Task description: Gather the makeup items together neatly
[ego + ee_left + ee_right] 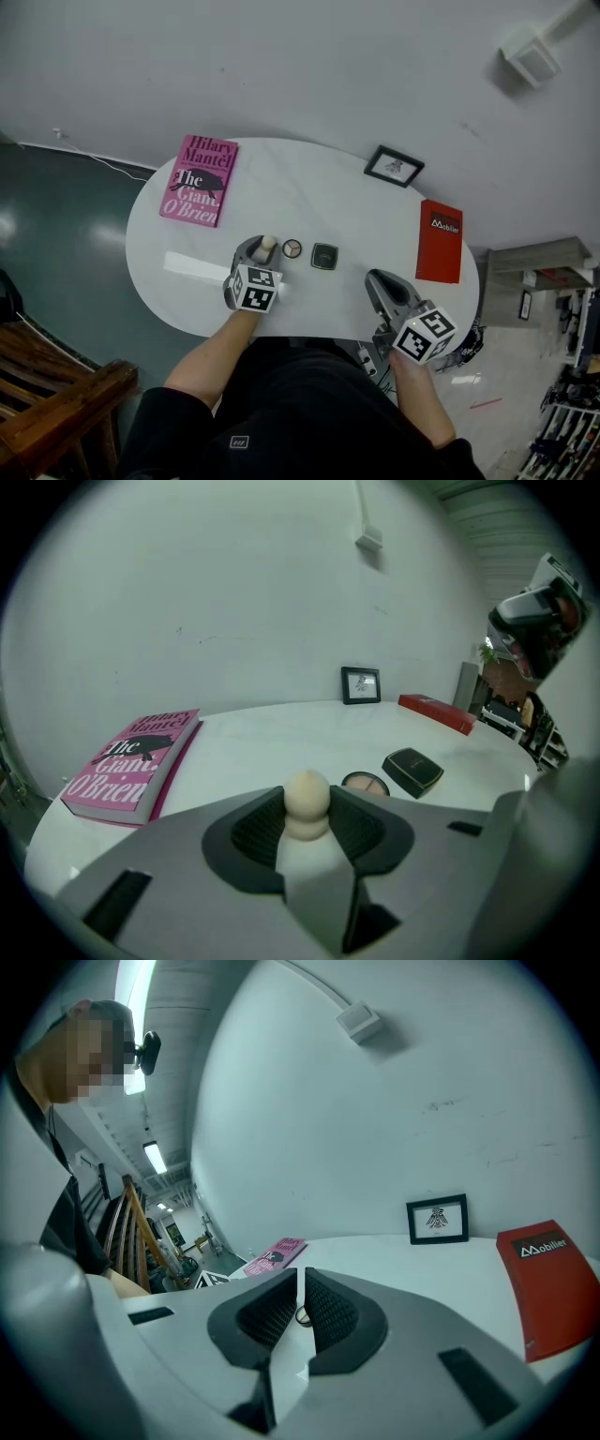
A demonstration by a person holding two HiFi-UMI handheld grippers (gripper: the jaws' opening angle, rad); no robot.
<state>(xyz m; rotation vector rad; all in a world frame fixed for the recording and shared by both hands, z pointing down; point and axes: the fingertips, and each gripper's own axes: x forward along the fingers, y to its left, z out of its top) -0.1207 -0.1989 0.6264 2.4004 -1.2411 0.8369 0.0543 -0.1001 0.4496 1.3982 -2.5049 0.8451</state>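
Note:
A beige makeup sponge (268, 243) (307, 799) stands upright between the pads of my left gripper (262, 247) (307, 816), which is shut on it just above the white oval table (309, 197). Just right of it a small round powder compact (292, 248) (366, 783) lies open, and beside that sits a black square compact (324, 256) (412, 770). My right gripper (375, 278) (301, 1309) hovers over the table's front right part, shut with nothing between its pads, well apart from the makeup.
A pink book (199, 180) (131, 764) lies at the back left of the table. A red book (440, 241) (548, 1283) lies at the right, and a small framed picture (394, 167) (437, 1219) leans against the wall. A wooden chair (56, 394) stands at the lower left.

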